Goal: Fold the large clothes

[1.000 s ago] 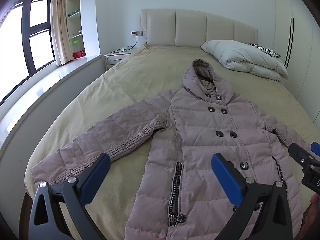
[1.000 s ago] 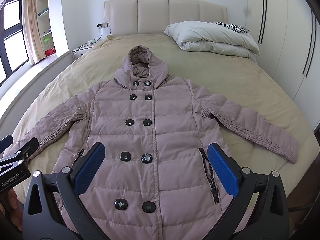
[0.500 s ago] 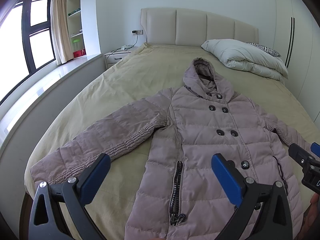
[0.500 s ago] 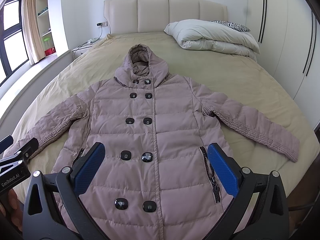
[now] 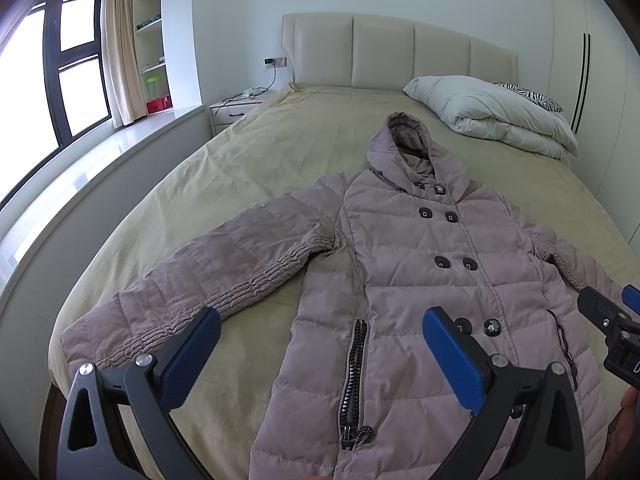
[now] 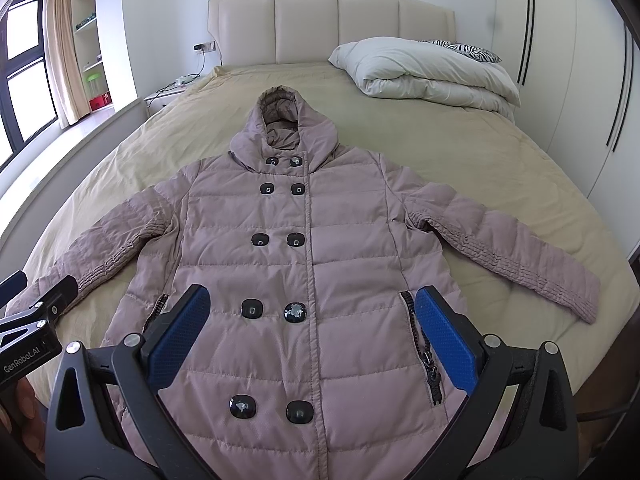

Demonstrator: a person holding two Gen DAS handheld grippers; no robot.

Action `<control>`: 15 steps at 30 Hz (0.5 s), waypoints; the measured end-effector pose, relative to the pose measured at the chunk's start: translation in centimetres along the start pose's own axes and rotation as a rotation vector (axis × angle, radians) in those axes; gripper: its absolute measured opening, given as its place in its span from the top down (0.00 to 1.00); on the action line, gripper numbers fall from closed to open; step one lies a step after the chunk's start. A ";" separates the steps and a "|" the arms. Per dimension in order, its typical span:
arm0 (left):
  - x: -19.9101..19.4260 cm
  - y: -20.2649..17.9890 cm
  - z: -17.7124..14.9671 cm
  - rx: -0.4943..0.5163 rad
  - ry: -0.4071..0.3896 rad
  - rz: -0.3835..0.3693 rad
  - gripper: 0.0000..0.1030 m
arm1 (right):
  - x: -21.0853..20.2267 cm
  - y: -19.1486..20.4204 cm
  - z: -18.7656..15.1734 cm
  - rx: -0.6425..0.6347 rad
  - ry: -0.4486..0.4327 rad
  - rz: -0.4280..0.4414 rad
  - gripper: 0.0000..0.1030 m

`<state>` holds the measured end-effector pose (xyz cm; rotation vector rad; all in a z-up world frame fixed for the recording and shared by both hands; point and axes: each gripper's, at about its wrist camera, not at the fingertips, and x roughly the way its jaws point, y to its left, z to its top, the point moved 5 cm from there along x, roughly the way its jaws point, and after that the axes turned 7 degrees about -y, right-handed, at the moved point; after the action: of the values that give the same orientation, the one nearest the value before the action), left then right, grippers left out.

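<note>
Coat first: your mauve quilted hooded one lies flat and face up on the bed, buttoned down the front in two rows of dark buttons, hood pointing toward the padded headboard and both sleeves spread out to the sides. Your left gripper hovers above the lower hem area on the coat's left-hand side in its view, fingers spread wide with nothing between them; below the gap you see the zipped pocket and bare bedsheet beside the sleeve. Your right gripper hangs over the lower middle of the coat, its blue-padded fingers also spread wide and empty, framing a pair of buttons. Neither gripper appears to touch the fabric. A folded white duvet sits near the headboard at the bed's right, with a zebra-print pillow behind it. A nightstand stands at the bed's left, by the window
</note>
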<state>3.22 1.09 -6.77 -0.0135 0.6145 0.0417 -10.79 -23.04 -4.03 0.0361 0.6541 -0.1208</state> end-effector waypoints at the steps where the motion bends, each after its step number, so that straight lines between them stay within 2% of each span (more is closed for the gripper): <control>1: 0.0 0.0 0.1 0.000 0.002 0.002 0.00 | 0.0 0.1 -0.2 0.000 0.001 0.000 0.00; 15: 0.0 0.0 0.3 -0.007 0.025 0.005 0.00 | 0.9 0.6 -0.9 -0.010 0.024 0.002 0.00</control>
<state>3.42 1.14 -6.51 -0.0189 0.6397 0.0488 -10.53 -22.47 -5.27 0.0284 0.6784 -0.1155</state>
